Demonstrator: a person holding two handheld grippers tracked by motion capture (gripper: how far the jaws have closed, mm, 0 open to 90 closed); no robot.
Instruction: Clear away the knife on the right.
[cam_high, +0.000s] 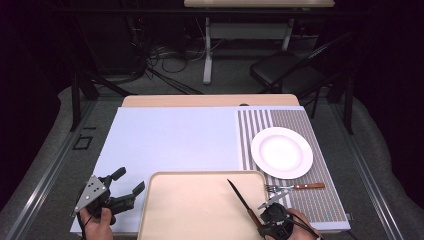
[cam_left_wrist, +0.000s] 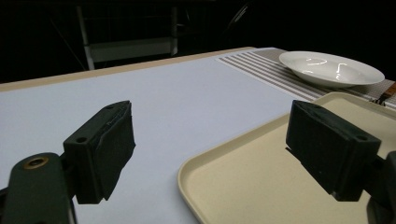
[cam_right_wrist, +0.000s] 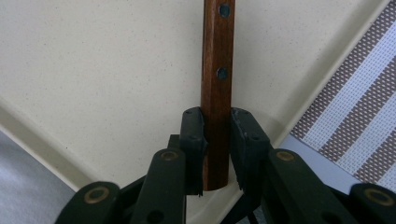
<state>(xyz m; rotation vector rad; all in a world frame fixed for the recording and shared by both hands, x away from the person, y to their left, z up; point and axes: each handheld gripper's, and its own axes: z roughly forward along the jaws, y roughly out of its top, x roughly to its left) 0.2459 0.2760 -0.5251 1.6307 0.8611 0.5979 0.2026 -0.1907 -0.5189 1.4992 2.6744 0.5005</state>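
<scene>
Beige tray (cam_high: 200, 210), right gripper (cam_right_wrist: 217, 140) clamping knife (cam_right_wrist: 217, 84)

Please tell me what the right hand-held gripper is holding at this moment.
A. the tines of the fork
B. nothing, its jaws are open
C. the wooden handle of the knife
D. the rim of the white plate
C. In the right gripper view the right hand-held gripper has its jaws closed on both sides of the riveted wooden handle of the knife, above the tray; the fork lies apart on the striped mat.

Beige tray (cam_high: 200, 210), white plate (cam_high: 281, 152), brown-striped placemat (cam_high: 320, 200)
</scene>
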